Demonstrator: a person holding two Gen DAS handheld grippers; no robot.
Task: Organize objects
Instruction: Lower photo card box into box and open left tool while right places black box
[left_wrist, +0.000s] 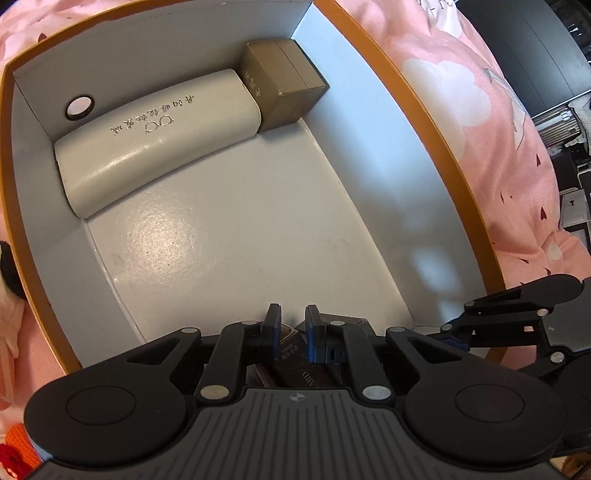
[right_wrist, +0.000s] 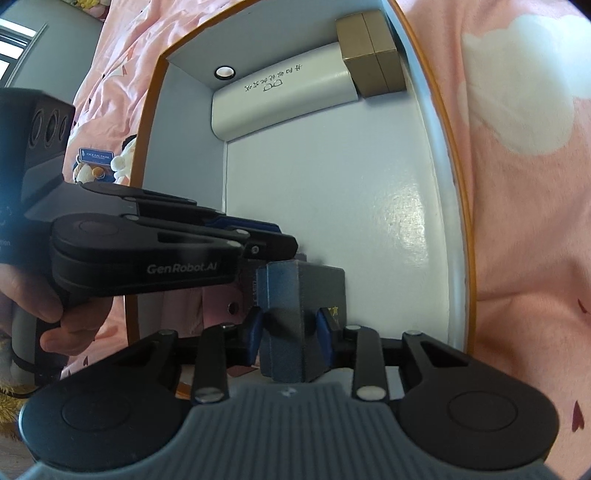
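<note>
An orange-rimmed box (left_wrist: 436, 147) with a white inside lies on a pink bedsheet. A cream glasses case (left_wrist: 155, 140) and a small tan box (left_wrist: 284, 85) sit along its far wall; both also show in the right wrist view, the case (right_wrist: 284, 99) and the tan box (right_wrist: 373, 66). My left gripper (left_wrist: 292, 325) hovers over the box's near end, jaws a little apart, above dark booklets (left_wrist: 299, 365). My right gripper (right_wrist: 290, 332) is shut on a grey-blue block (right_wrist: 288, 317) at the near end. The left gripper (right_wrist: 258, 240) reaches in from the left.
A round hole (left_wrist: 78, 107) is in the far wall of the box. Plush toys and a blue card (right_wrist: 96, 157) lie on the bed to the left of the box. Dark furniture (left_wrist: 524, 55) stands beyond the bed at right.
</note>
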